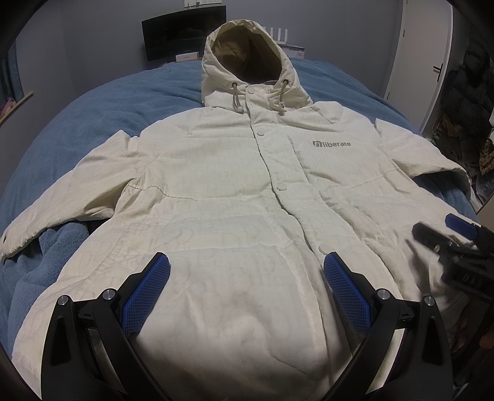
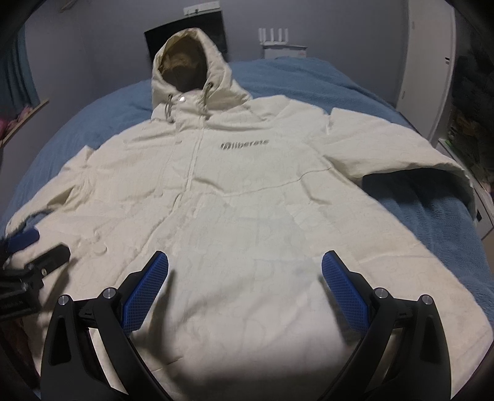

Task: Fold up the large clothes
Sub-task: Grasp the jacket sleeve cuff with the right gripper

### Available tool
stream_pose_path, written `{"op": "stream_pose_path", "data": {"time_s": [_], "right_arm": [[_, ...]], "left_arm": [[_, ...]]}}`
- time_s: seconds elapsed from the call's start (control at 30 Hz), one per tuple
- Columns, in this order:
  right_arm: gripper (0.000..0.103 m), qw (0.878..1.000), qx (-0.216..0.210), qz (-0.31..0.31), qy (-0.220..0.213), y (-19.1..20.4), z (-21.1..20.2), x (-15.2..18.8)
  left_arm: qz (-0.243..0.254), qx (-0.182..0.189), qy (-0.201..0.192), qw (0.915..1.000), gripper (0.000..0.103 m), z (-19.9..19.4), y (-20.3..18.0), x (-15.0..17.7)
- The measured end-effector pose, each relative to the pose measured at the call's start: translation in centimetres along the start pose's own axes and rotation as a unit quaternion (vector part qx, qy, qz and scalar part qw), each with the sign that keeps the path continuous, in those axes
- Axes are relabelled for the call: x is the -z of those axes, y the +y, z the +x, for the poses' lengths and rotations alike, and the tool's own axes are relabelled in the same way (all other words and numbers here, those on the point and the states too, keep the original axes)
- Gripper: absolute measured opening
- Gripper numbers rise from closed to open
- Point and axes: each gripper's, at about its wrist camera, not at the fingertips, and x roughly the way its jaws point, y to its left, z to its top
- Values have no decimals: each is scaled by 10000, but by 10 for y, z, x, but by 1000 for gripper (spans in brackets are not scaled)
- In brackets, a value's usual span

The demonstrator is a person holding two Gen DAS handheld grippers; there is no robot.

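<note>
Both grippers are being held wide apart over the lower front of the cream hooded jacket (image 1: 234,185), nothing being gripped: the left gripper (image 1: 246,271) and the right gripper (image 2: 244,270) are being kept side by side. Blue bedding (image 1: 92,101) is being left exposed beyond both sleeves. The hem is being cut off below the fingers, and the right view is being blurred.

One jacket (image 1: 234,191) on one blue blanket (image 1: 129,92), two grippers (left gripper (image 1: 245,288), right gripper (image 2: 244,288)), one monitor (image 1: 182,29).
</note>
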Motion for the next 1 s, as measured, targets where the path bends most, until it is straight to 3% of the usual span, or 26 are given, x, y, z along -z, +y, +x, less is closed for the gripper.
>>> {"op": "stream_pose_path", "data": {"time_s": [0.13,0.23,0.4,0.53,0.6,0.7,0.8,1.0], "right_arm": [[96,9998,12,197,-102,-9,-21,-23],[96,9982,68,254,-535,-23,-50,-53],[96,9910,681,289,-1118,-58,-80,-112],[96,9928,524,749,-775,-109,-65,-150],[96,9916,452,1086,-538,-137,-47,-155],[96,9843,702,1601,-227,-181,-18,-149],[96,9725,800,2183,109,-224,11,-127],[95,9376,922,3284,674,-294,63,-94]], "left_arm": [[-160,25,20,9999,97,-7,9,-10],[-339,-137,-188,9992,97,-28,22,-38],[-679,-133,-690,9952,97,-64,44,-102],[-672,-369,-901,9930,97,-63,51,-141],[-712,-506,-825,9928,97,-50,52,-149],[-924,-573,-568,9924,97,-20,61,-149],[-1017,-466,-148,9936,97,15,64,-137],[-726,-317,26,9969,97,55,61,-110]]}}
